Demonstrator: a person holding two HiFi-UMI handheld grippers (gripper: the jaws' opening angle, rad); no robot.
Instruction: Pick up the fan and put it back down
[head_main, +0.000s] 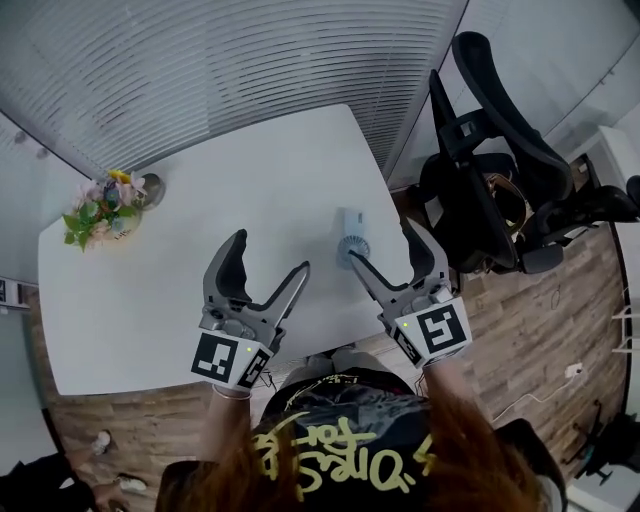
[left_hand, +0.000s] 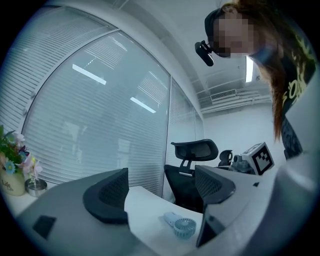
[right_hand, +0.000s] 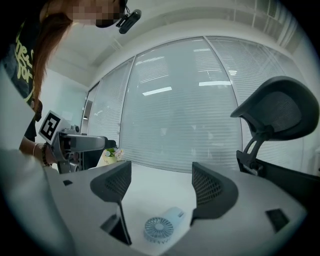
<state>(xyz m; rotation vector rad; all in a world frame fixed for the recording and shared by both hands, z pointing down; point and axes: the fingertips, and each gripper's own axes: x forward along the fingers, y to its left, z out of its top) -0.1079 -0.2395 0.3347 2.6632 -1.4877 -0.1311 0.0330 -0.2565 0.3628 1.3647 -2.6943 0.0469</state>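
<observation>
Fan (head_main: 353, 240) was seen lying flat on the white table (head_main: 180, 290), its round grille end nearest the right gripper (head_main: 382, 245) and its handle pointing away from it. In the right gripper view the fan (right_hand: 162, 226) was framed low between the two jaws, just ahead of them and untouched. The right gripper's jaws were spread wide apart, with nothing clamped between them. The left gripper (head_main: 272, 252) was held beside the right one, above the table. Its jaws were likewise parted and nothing was held in them. From the left gripper view the fan (left_hand: 180, 226) was placed ahead and to the right, below the right jaw. A pot of flowers (head_main: 100, 212) was set far ahead and to the left of the left gripper, well apart from the fan. A black office chair (head_main: 480, 190) was stood off the table, to the right of the right gripper.
</observation>
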